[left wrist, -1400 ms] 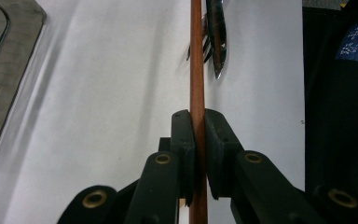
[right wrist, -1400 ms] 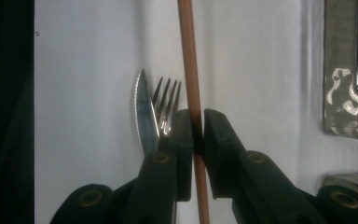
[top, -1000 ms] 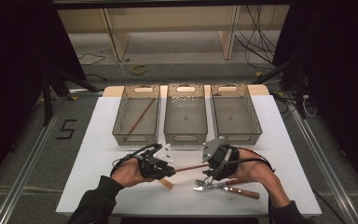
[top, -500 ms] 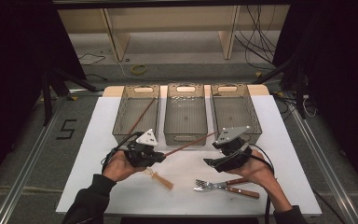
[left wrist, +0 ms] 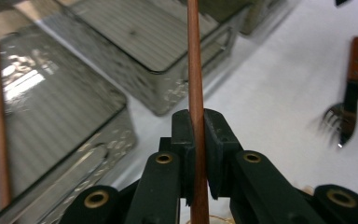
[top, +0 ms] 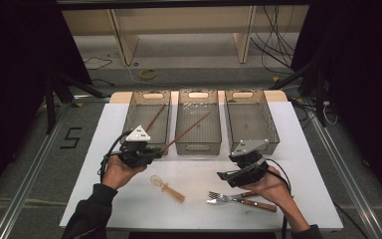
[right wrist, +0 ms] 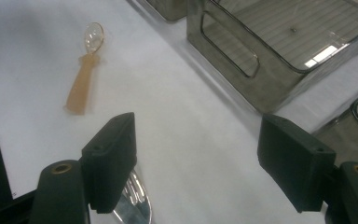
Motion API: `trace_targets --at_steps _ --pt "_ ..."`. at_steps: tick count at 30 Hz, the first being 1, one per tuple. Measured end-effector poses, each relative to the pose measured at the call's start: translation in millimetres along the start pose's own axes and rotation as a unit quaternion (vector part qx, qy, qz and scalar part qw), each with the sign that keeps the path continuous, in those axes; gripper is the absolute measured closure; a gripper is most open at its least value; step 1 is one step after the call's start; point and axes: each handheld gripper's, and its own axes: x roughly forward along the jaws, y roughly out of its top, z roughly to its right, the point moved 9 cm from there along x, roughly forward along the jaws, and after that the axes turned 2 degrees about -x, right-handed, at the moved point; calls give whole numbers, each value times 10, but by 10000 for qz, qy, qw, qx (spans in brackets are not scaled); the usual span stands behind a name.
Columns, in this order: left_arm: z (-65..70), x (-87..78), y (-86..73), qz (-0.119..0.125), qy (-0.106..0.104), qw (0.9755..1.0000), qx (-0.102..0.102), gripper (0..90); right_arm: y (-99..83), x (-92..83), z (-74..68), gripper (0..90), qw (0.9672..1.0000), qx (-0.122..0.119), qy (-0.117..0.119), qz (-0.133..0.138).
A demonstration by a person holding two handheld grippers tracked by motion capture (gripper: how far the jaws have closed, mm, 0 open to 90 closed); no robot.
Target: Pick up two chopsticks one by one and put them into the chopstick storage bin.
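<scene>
From above, the left gripper [top: 146,151] clamps a long reddish-brown wooden chopstick [top: 188,130] slanting over the middle smoky plastic bin [top: 198,144], left gripper view showing pads tight on it, while the right gripper [right wrist: 198,161], jaws just widened and empty, hovers near a steel fork [right wrist: 133,200], amber plastic spoon [right wrist: 85,70] far left.

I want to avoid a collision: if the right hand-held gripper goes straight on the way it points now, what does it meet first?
Probably the bare white table top: the right hand-held gripper, jaws open and empty, tilts down at it. The orange spoon lies left of that line, the tray right. Depth is uncertain.
</scene>
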Motion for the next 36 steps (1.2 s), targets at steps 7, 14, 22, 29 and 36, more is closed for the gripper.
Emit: trace_targets --at_steps 7,14,22,29,36 --pt "-227 -108 9 175 275 9988 -355 832 -54 17 8 282 9999 168 10 -3" --pt "-513 -172 -26 219 556 9955 -732 832 -99 26 3 281 9998 211 9 -23" --pt "-806 -166 -30 196 851 9903 -1080 832 -126 33 -5 285 9998 202 17 -24" --pt "-970 -136 -40 179 1000 9867 -1269 832 -158 25 6 285 9996 271 -9 -43" --pt "-1101 -104 -68 107 1073 9832 -1473 832 -177 17 15 285 9995 306 -23 -8"
